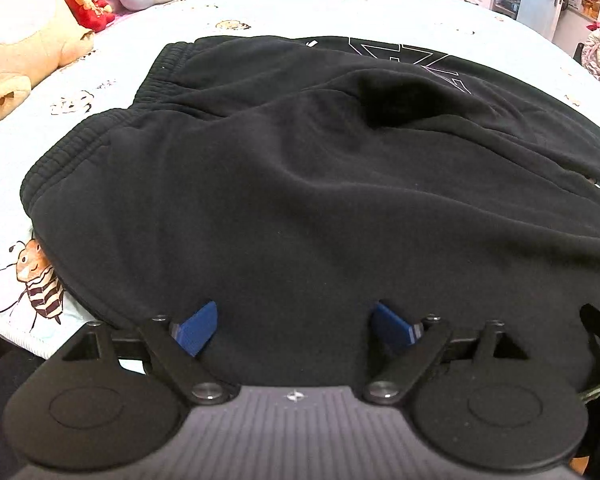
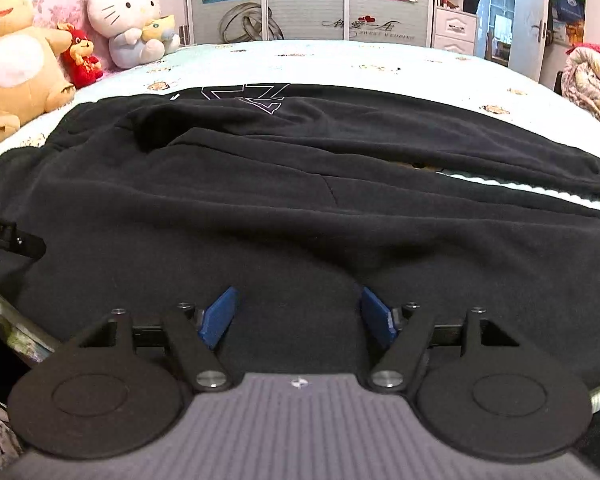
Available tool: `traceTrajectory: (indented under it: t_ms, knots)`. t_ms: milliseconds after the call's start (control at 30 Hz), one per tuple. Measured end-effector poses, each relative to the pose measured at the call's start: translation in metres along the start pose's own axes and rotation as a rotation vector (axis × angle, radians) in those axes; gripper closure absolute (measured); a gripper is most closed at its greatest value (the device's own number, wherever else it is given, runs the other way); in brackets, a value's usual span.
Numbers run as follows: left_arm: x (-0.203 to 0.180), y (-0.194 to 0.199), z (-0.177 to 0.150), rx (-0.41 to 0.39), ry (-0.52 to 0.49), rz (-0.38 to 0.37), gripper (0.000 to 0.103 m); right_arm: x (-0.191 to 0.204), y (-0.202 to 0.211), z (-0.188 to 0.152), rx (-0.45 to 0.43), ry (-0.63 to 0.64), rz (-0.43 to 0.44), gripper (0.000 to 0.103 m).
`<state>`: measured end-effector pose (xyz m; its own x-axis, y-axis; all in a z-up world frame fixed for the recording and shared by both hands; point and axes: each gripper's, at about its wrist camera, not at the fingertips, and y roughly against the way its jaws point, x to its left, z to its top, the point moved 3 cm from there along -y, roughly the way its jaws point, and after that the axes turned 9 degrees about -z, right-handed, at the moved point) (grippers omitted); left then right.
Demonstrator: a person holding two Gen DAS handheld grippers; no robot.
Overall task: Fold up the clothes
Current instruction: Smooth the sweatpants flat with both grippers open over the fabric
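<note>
- My left gripper (image 1: 294, 328) sits at the bottom centre of the left wrist view, its blue fingers (image 1: 198, 330) spread wide with only flat black cloth showing between them; nothing is pinched.
- My right gripper (image 2: 298, 318) is at the bottom centre of the right wrist view, its blue fingers (image 2: 219, 318) also wide apart over the cloth, not pressing on it.
- The black sweatshirt (image 1: 300, 184) fills the middle of the left wrist view, lying folded over itself on the bed (image 1: 260, 4).
- Two ribbed edges (image 1: 64, 152) of the garment stack at the left of that frame, one behind the other.
- A pale outlined print (image 2: 248, 96) shows on the layer at the upper centre of the right wrist view.
- At the right of the right wrist view I see a strip of bedsheet (image 2: 548, 192) between two layers of the cloth.
- A bee print (image 1: 36, 276) on the sheet peeks out at the lower left of the left wrist view, just beside the garment's edge.
- Plush toys line the upper left: a tan bear (image 2: 12, 60), a small red toy (image 2: 82, 58) and a white cat plush (image 2: 128, 20).
- A grey wardrobe (image 2: 312, 0) stands behind the bed at the top of the right wrist view.
</note>
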<state>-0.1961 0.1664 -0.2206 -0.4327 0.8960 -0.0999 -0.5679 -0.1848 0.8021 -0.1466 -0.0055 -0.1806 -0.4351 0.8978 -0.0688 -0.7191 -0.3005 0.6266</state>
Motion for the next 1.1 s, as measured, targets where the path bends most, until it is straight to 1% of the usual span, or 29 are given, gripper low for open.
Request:
traceTrajectory:
  t_ms: [167, 500, 633, 733, 833, 933, 1000, 1033, 1100]
  knots:
    - [-0.001, -0.003, 0.001, 0.005, -0.001, -0.004, 0.010, -0.001, -0.004, 0.001, -0.005, 0.003, -0.004, 0.029]
    - [-0.003, -0.003, 0.000, 0.015, -0.004, -0.001, 0.007, 0.000, -0.004, -0.001, -0.016, 0.000, -0.001, 0.029]
    - [-0.004, -0.001, 0.000, 0.016, -0.008, 0.003, 0.006, 0.000, -0.003, -0.001, -0.019, -0.003, 0.003, 0.029]
    - [-0.001, 0.003, 0.003, 0.005, 0.006, -0.007, 0.006, -0.001, -0.002, -0.002, -0.021, -0.005, 0.005, 0.029]
    - [0.010, 0.012, 0.011, -0.025, 0.039, 0.004, 0.006, -0.001, -0.002, -0.002, -0.024, -0.005, 0.006, 0.029]
    - [0.026, 0.022, 0.022, -0.087, 0.062, 0.014, 0.006, 0.000, -0.001, -0.003, -0.026, -0.002, 0.004, 0.029]
    - [0.041, 0.020, 0.027, -0.099, 0.085, 0.039, 0.006, 0.001, -0.001, -0.002, -0.027, 0.000, 0.003, 0.029]
    - [0.049, 0.018, 0.028, -0.096, 0.103, 0.053, 0.006, 0.001, -0.001, -0.002, -0.027, -0.002, 0.003, 0.029]
    - [0.067, 0.007, 0.026, -0.054, 0.169, 0.077, 0.007, 0.000, 0.001, -0.001, -0.029, -0.012, 0.009, 0.029]
